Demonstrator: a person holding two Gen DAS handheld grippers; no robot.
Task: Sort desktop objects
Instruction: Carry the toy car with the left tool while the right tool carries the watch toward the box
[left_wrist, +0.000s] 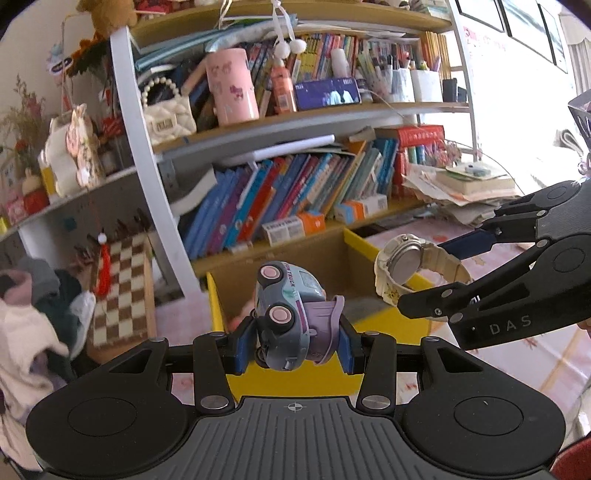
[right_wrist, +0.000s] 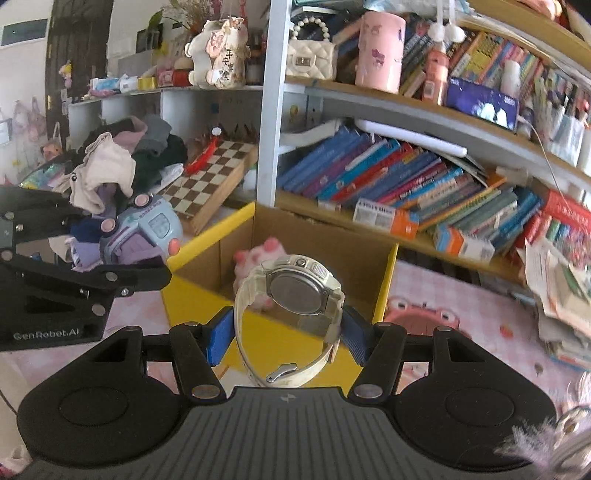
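Note:
My left gripper (left_wrist: 295, 345) is shut on a grey-blue toy truck (left_wrist: 286, 317) with pink wheels, held on its side above the near edge of a yellow cardboard box (left_wrist: 218, 306). My right gripper (right_wrist: 288, 334) is shut on a cream digital watch (right_wrist: 295, 291), held above the same box (right_wrist: 207, 236). A pink plush toy (right_wrist: 255, 258) lies inside the box. In the left wrist view the right gripper (left_wrist: 436, 273) holds the watch (left_wrist: 402, 264) over the box's right side. In the right wrist view the left gripper (right_wrist: 122, 254) with the truck (right_wrist: 147, 229) is at the left.
A bookshelf packed with books (left_wrist: 295, 199) stands behind the box. A chessboard (right_wrist: 207, 173) leans at the left beside a pile of clothes (right_wrist: 110, 166). A stack of papers (left_wrist: 461, 192) lies at the right. A pink patterned cloth (right_wrist: 461, 306) covers the table.

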